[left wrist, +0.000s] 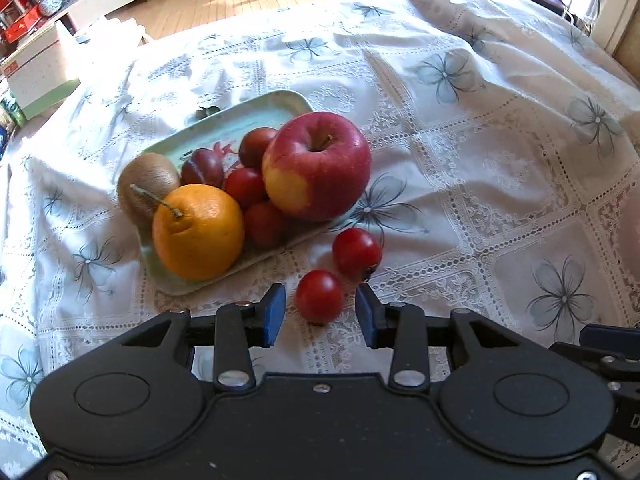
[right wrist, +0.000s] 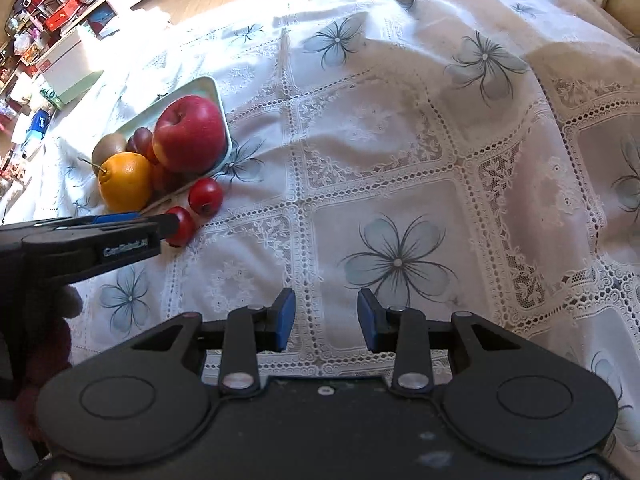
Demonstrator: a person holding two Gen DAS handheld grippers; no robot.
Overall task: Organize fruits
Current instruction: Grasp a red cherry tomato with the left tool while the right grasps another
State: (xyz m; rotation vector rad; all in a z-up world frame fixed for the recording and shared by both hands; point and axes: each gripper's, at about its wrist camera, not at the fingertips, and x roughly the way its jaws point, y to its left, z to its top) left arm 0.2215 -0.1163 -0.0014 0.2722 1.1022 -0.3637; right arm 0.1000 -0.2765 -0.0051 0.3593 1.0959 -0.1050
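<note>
A pale green tray (left wrist: pixel 288 100) with rounded corners sits on a surface covered by a white lace cloth (left wrist: pixel 460 152) with grey-blue flowers on it. The tray is full of fruit. A big red apple (left wrist: pixel 318 166) with a yellow patch leans at the right side of the tray. A round orange (left wrist: pixel 198 232) with a little stem sits at the near end. A brown fuzzy kiwi (left wrist: pixel 146 184) is just behind the orange, touching it. Some small dark red fruits (left wrist: pixel 244 186) are packed between the orange, the kiwi and the apple.

Two small round red fruits lie on the cloth, just off the tray's near corner. One small red fruit (left wrist: pixel 320 296) is right between the blue pads of the left claw (left wrist: pixel 320 308). The pads stand apart on each side of it and do not press on it, so the left claw is open and holds nothing. The other small red fruit (left wrist: pixel 356 252) is a little farther away, close to the tray and near the tip of the right pad.

In the right wrist view, the right claw (right wrist: pixel 326 314) hangs over a bare part of the lace cloth, well apart from the fruit. Its blue pads stand apart with nothing between them, so it is open too. The left claw comes in from the left side there, black with a blue strip, and its tip is at the nearer small red fruit
</note>
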